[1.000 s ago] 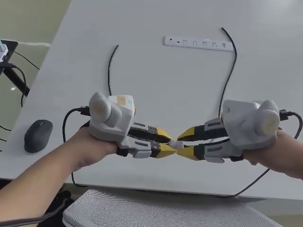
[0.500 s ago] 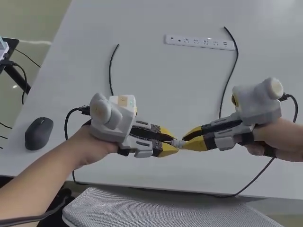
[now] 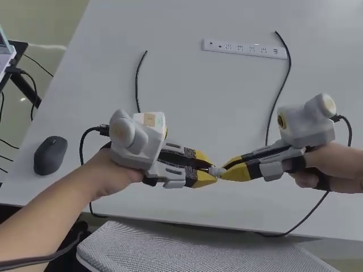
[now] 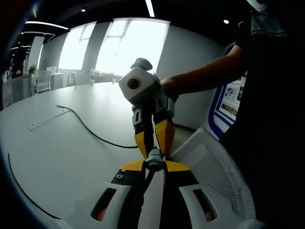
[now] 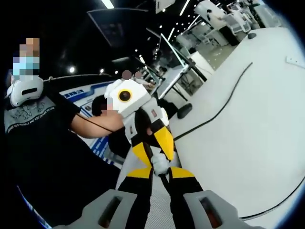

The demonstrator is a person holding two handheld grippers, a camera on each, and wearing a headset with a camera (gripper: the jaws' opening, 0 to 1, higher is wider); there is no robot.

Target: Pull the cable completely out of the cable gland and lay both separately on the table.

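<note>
The pulling-out step is judged to be in hand: the cable (image 4: pixel 145 182) is not yet freed from the cable gland (image 3: pixel 214 170). The gland is held in the air, with the table (image 3: pixel 227 102) beyond and below it. The left gripper (image 3: pixel 210 175) is closed at the gland, the cable running back between its jaws. The right gripper (image 3: pixel 224 173) is clamped on the gland from the opposite side. A straight pull apart is called for next, with both grips firm.

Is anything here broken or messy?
Nothing stands out. The left gripper and right gripper meet at the small grey cable gland. The power strip and black cables lie tidy on the table.
</note>
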